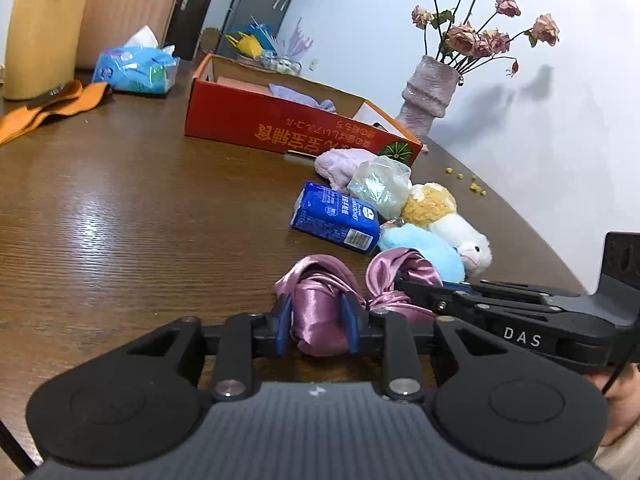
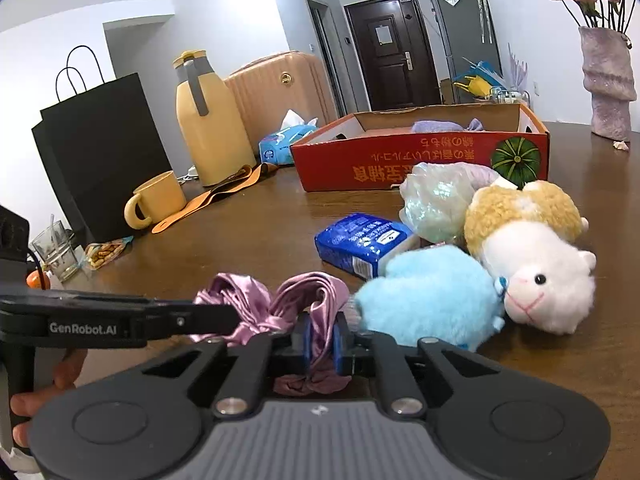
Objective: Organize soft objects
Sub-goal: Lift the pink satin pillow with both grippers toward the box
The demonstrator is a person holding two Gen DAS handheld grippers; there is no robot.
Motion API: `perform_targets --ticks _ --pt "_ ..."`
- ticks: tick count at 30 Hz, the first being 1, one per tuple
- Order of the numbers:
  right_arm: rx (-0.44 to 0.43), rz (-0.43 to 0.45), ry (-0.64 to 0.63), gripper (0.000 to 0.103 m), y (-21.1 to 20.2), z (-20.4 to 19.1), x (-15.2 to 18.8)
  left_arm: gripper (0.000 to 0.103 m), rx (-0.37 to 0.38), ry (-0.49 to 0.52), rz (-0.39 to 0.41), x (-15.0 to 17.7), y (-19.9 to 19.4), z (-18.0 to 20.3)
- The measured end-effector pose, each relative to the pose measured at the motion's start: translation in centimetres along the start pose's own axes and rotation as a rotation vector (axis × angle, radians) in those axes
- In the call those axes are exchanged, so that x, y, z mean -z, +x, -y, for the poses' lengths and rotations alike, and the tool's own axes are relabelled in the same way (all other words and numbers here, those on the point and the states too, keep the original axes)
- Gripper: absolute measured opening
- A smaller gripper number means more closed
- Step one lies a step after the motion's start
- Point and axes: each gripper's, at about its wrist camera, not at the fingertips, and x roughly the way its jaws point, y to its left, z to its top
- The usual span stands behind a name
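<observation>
Pink satin cloth (image 1: 320,312) lies bunched on the wooden table (image 1: 120,208), on the near side of the red cardboard box (image 1: 280,120), and both grippers have hold of it; the left gripper (image 1: 316,326) pinches one fold between its blue pads (image 1: 283,320), clenched firmly on the fabric, its body held low and level over the tabletop; the right gripper (image 2: 321,338) is clamped on the other end of the same cloth, a thin pleat squeezed between its blue pads (image 2: 338,340), with more satin spilling beneath it; seen from the left wrist, the right gripper reaches in from the side, almost at right angles to the left one, its fingers just beside the left's; a bit of the person's hand (image 2: 64,372) shows wrapped round the left handle.

Just beyond the cloth, between it and the box, sits a huddle of soft things: a light blue plush (image 2: 428,300) touching the satin, a white and yellow sheep toy (image 2: 532,264) leaning against it, a blue tissue pack (image 2: 360,244), a crinkled plastic bag (image 2: 436,200), and a lilac fuzzy item (image 1: 340,164) against the box wall; inside the box lies a lilac cloth (image 2: 440,126); to the box's far side stands a vase of dried roses (image 1: 430,92).
</observation>
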Motion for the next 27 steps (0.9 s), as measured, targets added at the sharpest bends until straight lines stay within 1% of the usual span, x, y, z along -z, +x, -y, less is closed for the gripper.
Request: perform_targets --ticks 1,3,4,6,8,9,10,12,15,16,18,20,22,23,25,27 --pt "-0.008 -0.006 0.008 0.009 0.1 0.1 -0.3 0.02 0.019 -0.017 0.0 -0.3 0.0 -0.3" --pt "-0.028 -0.013 0.029 0.008 -0.1 0.3 -1.3 0.019 0.049 -0.047 0.01 -1.4 -0.1 -0.6" --pt "-0.046 -0.002 0.033 0.007 -0.4 0.4 -2.1 0.019 0.061 -0.052 0.018 -2.1 0.0 -0.7" --pt "-0.087 0.054 0.042 0.006 -1.2 1.0 -4.1 0.019 0.083 -0.045 0.035 -4.6 0.1 -0.6" --pt "-0.144 0.132 0.044 0.005 -1.8 1.9 -6.6 0.019 0.118 -0.018 0.083 -7.6 0.6 0.0" --pt "-0.147 0.161 0.038 0.005 -1.8 2.4 -7.8 0.019 0.123 0.001 0.116 -9.3 1.1 0.5" --pt "-0.136 0.185 0.022 0.005 -1.6 3.1 -9.2 0.019 0.129 0.026 0.136 -11.1 2.0 1.0" --pt "-0.073 0.227 -0.043 0.005 -0.9 4.3 -12.4 0.019 0.13 0.062 0.158 -14.9 4.5 2.1" --pt "0.018 0.271 -0.107 0.005 1.3 7.5 -17.9 0.019 0.124 0.1 0.152 -21.4 10.0 3.8" --pt "0.052 0.265 -0.113 0.005 2.4 8.9 -19.9 0.019 0.118 0.102 0.142 -23.4 12.0 4.0" --pt "0.116 0.228 -0.097 0.005 5.5 12.0 -23.5 0.019 0.099 0.083 0.092 -27.2 17.4 4.4" --pt "0.181 0.178 -0.065 0.005 8.8 15.2 -26.2 0.018 0.063 0.047 0.047 -29.9 22.7 4.4" --pt "0.227 0.109 -0.029 0.005 12.6 18.3 -27.9 0.019 0.034 0.053 -0.01 -31.1 27.3 4.4" --pt "0.249 0.073 -0.017 0.005 14.5 19.7 -28.5 0.019 -0.002 0.053 -0.036 -31.5 29.5 4.3" --pt "0.267 0.018 0.026 0.008 17.4 21.8 -29.0 0.019 -0.049 0.081 -0.069 -31.7 32.5 4.2" --pt "0.269 -0.06 0.067 0.012 20.2 23.9 -29.2 0.022 -0.081 0.074 -0.1 -31.8 34.6 3.7"
